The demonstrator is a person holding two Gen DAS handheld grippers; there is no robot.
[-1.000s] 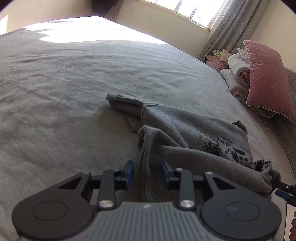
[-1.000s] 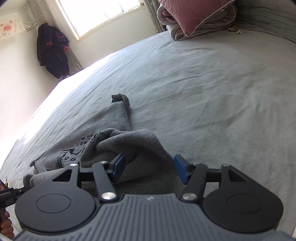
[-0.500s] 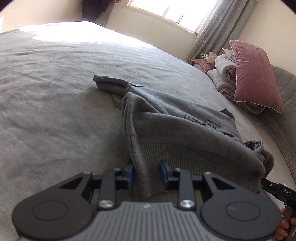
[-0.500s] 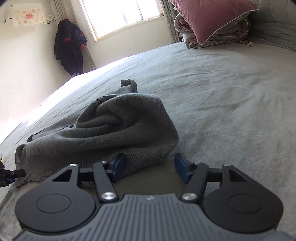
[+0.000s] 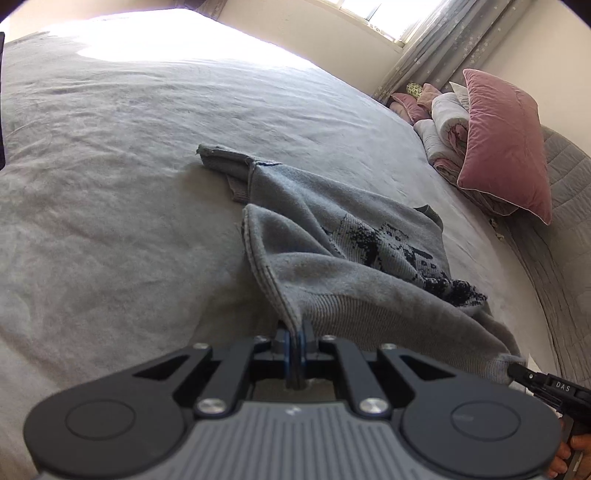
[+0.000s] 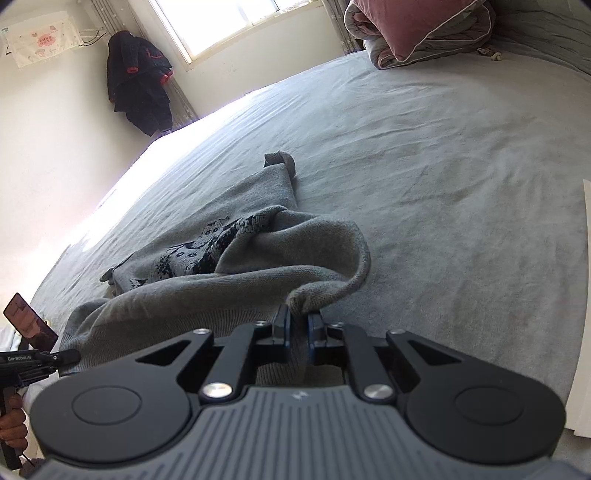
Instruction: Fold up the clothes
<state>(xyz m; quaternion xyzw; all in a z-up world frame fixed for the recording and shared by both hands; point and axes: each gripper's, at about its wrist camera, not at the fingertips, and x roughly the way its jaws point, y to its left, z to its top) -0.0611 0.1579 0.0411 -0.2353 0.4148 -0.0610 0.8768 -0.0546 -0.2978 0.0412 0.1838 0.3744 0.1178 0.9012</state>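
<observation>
A grey sweater (image 5: pixel 351 258) with a dark knitted pattern lies crumpled on the grey bed (image 5: pixel 110 184). My left gripper (image 5: pixel 294 334) is shut on one corner of its ribbed hem, and the cloth rises taut from the bed into the pads. In the right wrist view the sweater (image 6: pixel 236 280) drapes leftward from my right gripper (image 6: pixel 298 321). Its jaws are closing, and a bunched corner of the hem is pinched between the pads. The hem hangs stretched between both grippers. The right gripper's tip (image 5: pixel 517 371) shows at the left view's lower right.
A pink pillow (image 5: pixel 506 140) leans on rolled quilts (image 5: pixel 447 122) at the head of the bed. A dark jacket (image 6: pixel 138 81) hangs by the window (image 6: pixel 229 22). A white edge (image 6: pixel 585 295) stands at the far right. A hand (image 6: pixel 11 421) holds the left gripper's handle.
Both grippers closed from open onto the sweater's hem corners. The hem has lifted off the bed and now stretches between them as both hands drew back and up.
</observation>
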